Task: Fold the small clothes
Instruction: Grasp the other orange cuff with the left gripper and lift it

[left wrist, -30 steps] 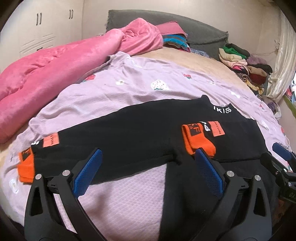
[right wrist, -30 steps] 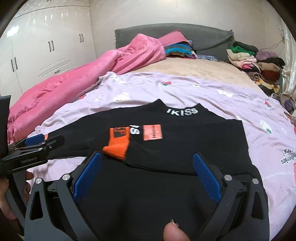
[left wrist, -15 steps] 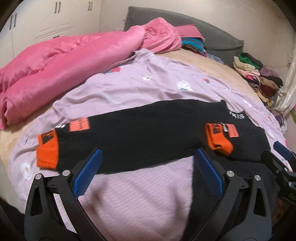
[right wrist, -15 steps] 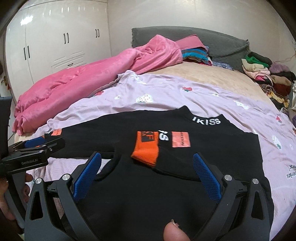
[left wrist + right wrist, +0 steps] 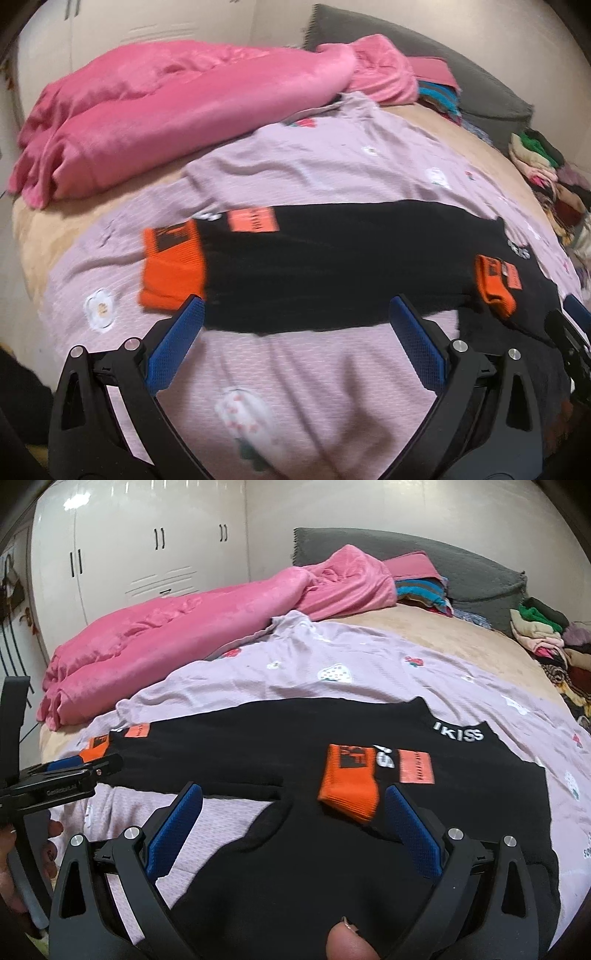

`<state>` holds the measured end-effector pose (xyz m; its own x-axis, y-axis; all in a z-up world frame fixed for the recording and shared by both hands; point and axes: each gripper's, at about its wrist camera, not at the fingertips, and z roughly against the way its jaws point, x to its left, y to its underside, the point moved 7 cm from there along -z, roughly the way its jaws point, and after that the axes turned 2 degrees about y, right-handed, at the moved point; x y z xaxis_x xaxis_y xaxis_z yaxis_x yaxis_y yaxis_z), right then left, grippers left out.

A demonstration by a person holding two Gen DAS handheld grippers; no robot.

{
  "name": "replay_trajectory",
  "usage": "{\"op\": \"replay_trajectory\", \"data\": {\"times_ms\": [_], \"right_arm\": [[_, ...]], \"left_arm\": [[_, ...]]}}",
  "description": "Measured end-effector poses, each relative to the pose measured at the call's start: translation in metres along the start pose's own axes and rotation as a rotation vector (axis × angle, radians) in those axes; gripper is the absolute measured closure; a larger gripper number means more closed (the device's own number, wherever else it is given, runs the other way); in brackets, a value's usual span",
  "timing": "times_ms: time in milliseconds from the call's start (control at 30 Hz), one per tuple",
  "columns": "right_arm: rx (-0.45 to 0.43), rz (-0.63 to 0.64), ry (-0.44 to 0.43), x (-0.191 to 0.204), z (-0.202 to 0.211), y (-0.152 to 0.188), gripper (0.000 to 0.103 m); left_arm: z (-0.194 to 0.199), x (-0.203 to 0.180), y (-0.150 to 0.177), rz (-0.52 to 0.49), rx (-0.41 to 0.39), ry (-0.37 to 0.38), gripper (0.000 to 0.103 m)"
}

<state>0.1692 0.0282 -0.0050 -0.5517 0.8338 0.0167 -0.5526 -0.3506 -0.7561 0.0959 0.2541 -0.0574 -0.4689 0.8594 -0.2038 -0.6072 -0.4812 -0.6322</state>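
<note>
A black long-sleeved top with orange cuffs lies flat on the lilac sheet. One sleeve is folded across the chest, and its orange cuff rests below the white-lettered collar. The other sleeve stretches out sideways and ends in an orange cuff. My left gripper hovers open over this sleeve's near edge, its left pad close to the cuff. My right gripper is open above the top's body, holding nothing. In the right wrist view the left gripper shows side-on by the far cuff.
A pink blanket is heaped along the bed's left side. A grey headboard cushion and coloured clothes lie at the head. Folded clothes are piled at the right. White wardrobe doors stand behind.
My left gripper has travelled left along the outstretched sleeve, so its orange cuff now sits by the left finger. The right gripper's view shifted slightly. Both stay open.
</note>
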Motion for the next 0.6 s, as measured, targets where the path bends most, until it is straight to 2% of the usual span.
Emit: {"op": "replay_trajectory", "data": {"times_ms": [300,500,600], "right_arm": [[0.023,0.020,-0.033,0.023,-0.012,0.004,0.005],[0.036,0.007,-0.039,0.024,-0.015,0.011,0.005],[0.041,-0.009,-0.042,0.020,-0.015,0.015,0.005]], "left_arm": [[-0.021,0.055,0.002,0.145,0.049,-0.054,0.009],[-0.038,0.069,0.003,0.185,0.050,-0.064,0.009],[-0.038,0.071,0.000,0.199,0.032,-0.040,0.009]]}}
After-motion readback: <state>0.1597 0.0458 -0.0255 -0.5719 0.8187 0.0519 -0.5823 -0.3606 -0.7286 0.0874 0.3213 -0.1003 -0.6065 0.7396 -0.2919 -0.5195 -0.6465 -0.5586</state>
